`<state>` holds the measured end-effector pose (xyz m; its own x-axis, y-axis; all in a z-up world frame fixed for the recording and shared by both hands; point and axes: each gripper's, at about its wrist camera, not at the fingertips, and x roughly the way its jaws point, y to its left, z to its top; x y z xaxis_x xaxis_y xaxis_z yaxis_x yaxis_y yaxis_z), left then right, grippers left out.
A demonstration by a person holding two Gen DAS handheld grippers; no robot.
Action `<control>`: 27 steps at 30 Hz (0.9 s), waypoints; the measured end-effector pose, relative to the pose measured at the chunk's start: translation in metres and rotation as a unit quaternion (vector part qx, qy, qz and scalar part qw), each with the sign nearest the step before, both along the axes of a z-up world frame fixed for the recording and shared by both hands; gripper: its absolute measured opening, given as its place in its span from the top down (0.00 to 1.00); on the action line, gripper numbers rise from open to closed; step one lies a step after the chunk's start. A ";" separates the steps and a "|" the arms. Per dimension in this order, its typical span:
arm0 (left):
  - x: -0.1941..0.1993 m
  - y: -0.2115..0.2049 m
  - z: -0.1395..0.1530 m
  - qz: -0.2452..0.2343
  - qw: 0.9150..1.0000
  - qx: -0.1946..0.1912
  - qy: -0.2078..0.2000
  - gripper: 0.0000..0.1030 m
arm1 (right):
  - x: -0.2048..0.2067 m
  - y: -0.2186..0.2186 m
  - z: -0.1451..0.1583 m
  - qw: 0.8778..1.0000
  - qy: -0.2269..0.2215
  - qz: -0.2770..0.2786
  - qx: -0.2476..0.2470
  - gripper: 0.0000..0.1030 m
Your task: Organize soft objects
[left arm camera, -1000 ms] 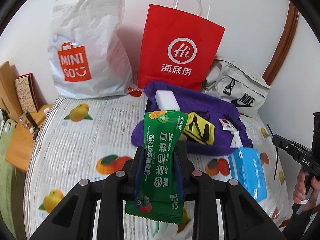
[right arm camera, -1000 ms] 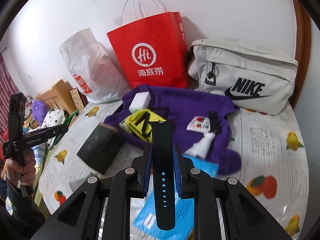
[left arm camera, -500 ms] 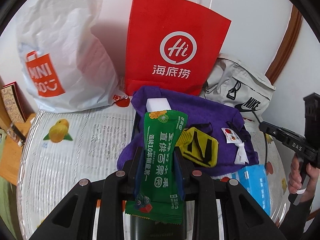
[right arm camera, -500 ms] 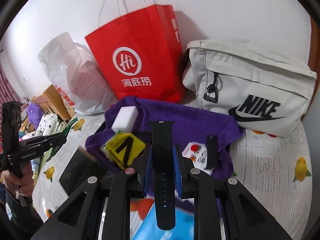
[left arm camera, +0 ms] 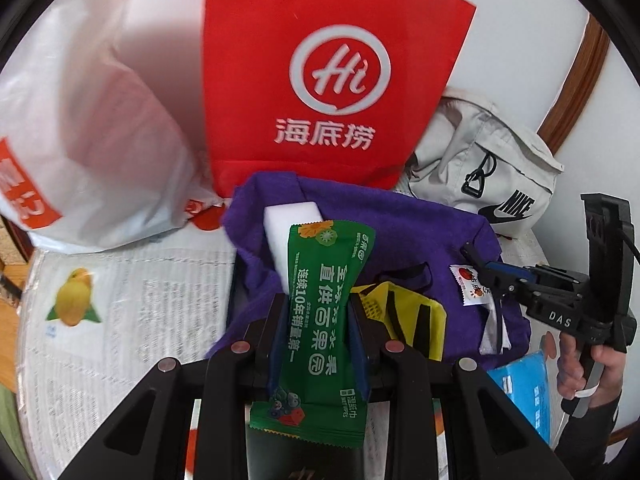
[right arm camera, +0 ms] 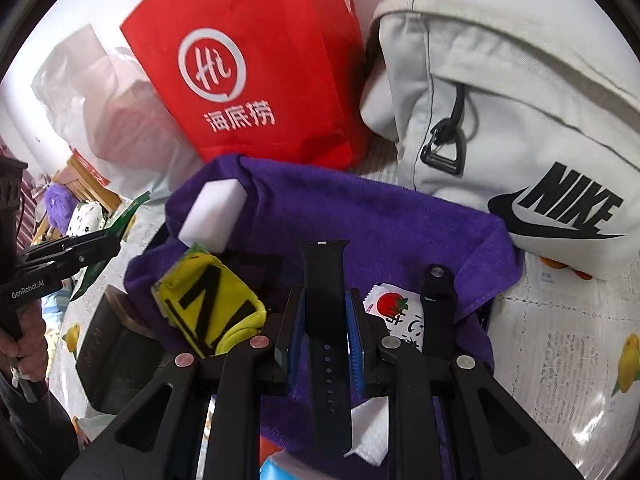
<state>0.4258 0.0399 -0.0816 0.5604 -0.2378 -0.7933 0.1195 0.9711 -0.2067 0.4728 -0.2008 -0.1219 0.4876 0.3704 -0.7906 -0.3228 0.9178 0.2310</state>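
Note:
My left gripper (left arm camera: 318, 308) is shut on a green wet-wipes packet (left arm camera: 320, 312), held upright above a purple towel (left arm camera: 400, 232). My right gripper (right arm camera: 324, 312) is shut on a black watch strap (right arm camera: 325, 300), also over the purple towel (right arm camera: 360, 216). On the towel lie a white sponge block (right arm camera: 214, 216), a folded yellow cloth with black stripes (right arm camera: 208, 304), a small strawberry sachet (right arm camera: 394, 312) and a second black strap piece (right arm camera: 438, 304). The right gripper (left arm camera: 500, 276) shows at the right edge of the left wrist view, in a person's hand (left arm camera: 588, 364).
A red paper bag (left arm camera: 332, 76), a white plastic shopping bag (left arm camera: 92, 128) and a grey Nike pouch (right arm camera: 520, 120) stand against the wall behind the towel. A blue packet (left arm camera: 524, 388) and a dark box (right arm camera: 116, 352) lie near the towel on the fruit-print cover (left arm camera: 120, 320).
Both grippers have moved forward and lower toward the purple towel and the bags, which now look larger. Each still holds its item.

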 end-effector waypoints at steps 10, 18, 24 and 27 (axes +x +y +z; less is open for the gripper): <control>0.027 -0.023 -0.022 -0.017 0.999 -0.007 0.038 0.72 | 0.013 -0.003 -0.021 0.999 0.034 -0.005 -0.006 0.80; 0.035 -0.026 -0.032 -0.018 0.998 -0.009 0.053 0.70 | 0.014 0.000 -0.028 0.999 0.051 0.008 -0.009 0.79; 0.032 -0.029 -0.026 -0.026 0.999 -0.002 0.047 0.50 | -0.001 -0.004 -0.015 0.999 0.038 -0.001 -0.011 0.69; 0.025 -0.030 -0.016 -0.024 0.999 0.009 0.034 0.47 | -0.015 -0.007 -0.003 1.000 0.026 -0.005 -0.012 0.65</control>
<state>0.4503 0.0101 -0.0981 0.4936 -0.2489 -0.8333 0.1516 0.9681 -0.1994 0.4578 -0.2082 -0.1254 0.4494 0.3466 -0.8234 -0.3019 0.9264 0.2252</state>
